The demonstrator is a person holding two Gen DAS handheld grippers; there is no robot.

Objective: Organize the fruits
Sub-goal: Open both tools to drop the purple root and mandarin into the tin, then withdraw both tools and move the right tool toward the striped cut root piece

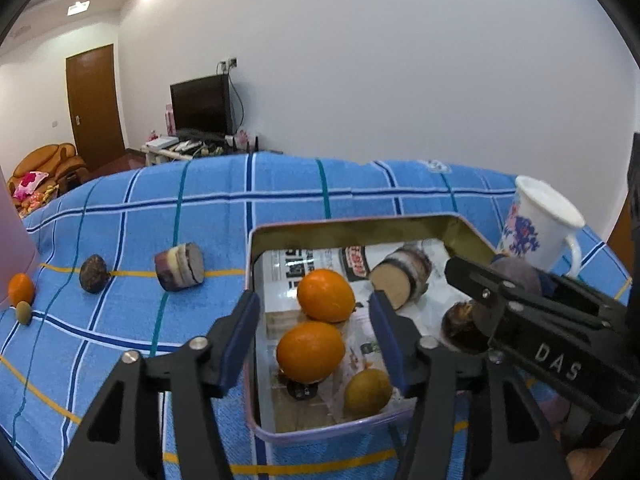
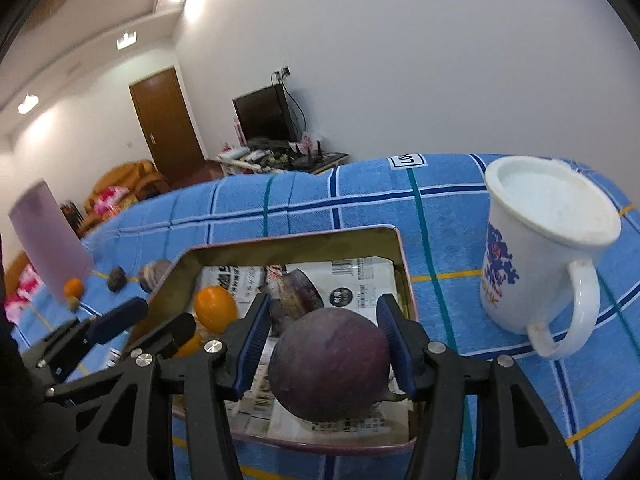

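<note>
A metal tin (image 1: 352, 224) lined with printed paper sits on the blue checked cloth. It holds two oranges (image 1: 326, 295), a yellow-green fruit (image 1: 368, 394), a cut purple-skinned piece (image 1: 400, 280) and a dark fruit (image 1: 460, 322). My left gripper (image 1: 314, 344) is open over the tin's left wall, around the oranges without touching. My right gripper (image 2: 322, 340) holds a round dark purple fruit (image 2: 329, 364) between its pads over the tin (image 2: 406, 280); the right pad touches it, a slight gap shows at the left pad. Left on the cloth lie a cut piece (image 1: 180, 266), a dark fruit (image 1: 94, 274), a small orange (image 1: 21, 289) and a small green fruit (image 1: 23, 313).
A white mug with blue print (image 2: 548, 256) stands right of the tin, also in the left wrist view (image 1: 540, 228). A pink board (image 2: 50, 236) stands at the far left of the cloth. A TV stand and a door are behind the table.
</note>
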